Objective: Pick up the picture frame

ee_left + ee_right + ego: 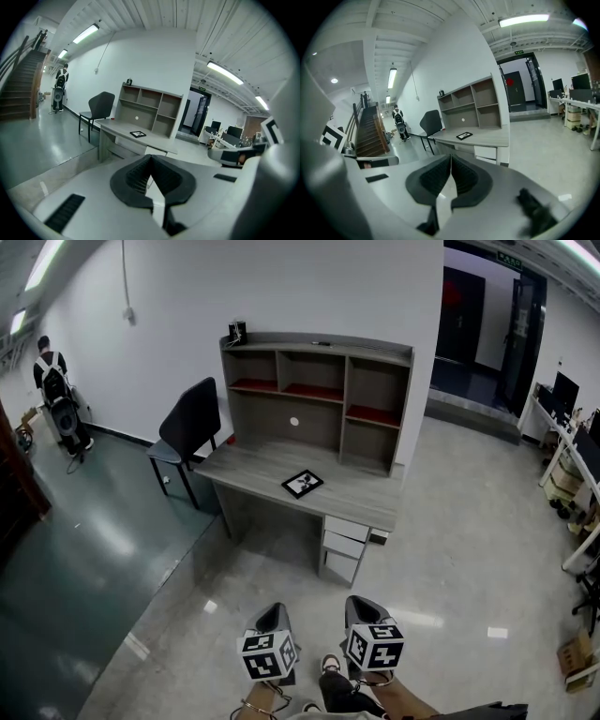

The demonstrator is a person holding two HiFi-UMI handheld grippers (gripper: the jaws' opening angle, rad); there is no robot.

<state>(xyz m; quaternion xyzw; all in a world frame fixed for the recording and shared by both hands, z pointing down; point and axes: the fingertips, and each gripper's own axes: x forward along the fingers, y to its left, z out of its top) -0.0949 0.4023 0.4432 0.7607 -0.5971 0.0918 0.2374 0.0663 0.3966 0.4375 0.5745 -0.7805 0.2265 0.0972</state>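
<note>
A small black picture frame lies flat on the grey desk, toward its right half; it shows too in the left gripper view as a dark picture frame and in the right gripper view as a dark picture frame. Both grippers are far back from the desk, over the floor at the bottom of the head view. My left gripper is shut and empty, jaws touching at the tips. My right gripper is also shut with nothing in it.
The desk carries a shelf hutch with open compartments and has drawers under its right end. A dark chair stands at the desk's left. A person stands far off at the left wall. Shiny floor lies between me and the desk.
</note>
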